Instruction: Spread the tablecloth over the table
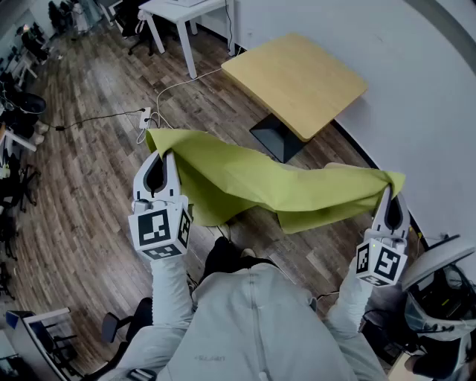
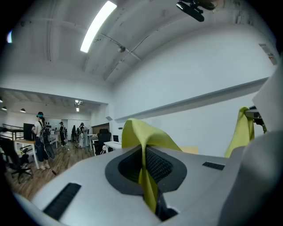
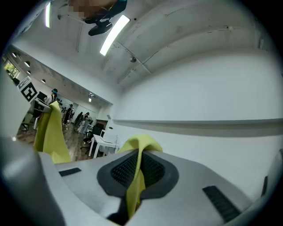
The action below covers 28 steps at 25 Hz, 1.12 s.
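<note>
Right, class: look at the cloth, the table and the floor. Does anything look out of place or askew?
The green cloth hangs sagging and creased between the left tongs and right tongs, not yet over the bare wooden table. A white cable trails across the floor.

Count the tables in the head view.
2. A wooden-topped table stands by the white wall, beyond the tablecloth; a white table sits at the top edge. More may be hidden in the dim left margin.

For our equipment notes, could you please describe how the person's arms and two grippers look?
The left gripper and right gripper have pale grey shells, black textured pads, and a cube of black-and-white square markers each. The sleeves are light grey.
</note>
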Each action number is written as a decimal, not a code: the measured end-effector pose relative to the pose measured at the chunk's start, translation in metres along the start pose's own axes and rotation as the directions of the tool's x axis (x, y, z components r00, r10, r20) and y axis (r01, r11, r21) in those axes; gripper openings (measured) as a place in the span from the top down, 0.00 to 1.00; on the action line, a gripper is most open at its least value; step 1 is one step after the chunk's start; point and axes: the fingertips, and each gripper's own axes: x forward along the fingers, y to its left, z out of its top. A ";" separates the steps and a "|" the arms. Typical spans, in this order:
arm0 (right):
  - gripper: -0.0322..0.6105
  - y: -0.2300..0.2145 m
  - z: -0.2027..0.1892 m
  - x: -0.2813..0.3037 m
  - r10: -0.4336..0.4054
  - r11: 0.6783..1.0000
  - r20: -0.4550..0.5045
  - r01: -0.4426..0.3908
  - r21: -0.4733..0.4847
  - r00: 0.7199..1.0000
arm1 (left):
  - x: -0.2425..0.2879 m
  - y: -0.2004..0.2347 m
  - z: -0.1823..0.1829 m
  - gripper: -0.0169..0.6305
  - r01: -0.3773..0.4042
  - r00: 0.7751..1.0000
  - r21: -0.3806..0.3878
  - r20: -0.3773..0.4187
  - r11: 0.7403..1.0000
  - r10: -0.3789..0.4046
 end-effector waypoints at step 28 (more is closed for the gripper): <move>0.91 0.048 0.066 0.129 -0.206 0.976 0.057 0.210 -0.063 0.977 | 0.142 0.122 0.016 0.93 0.066 0.997 -0.009 0.041 0.998 -0.066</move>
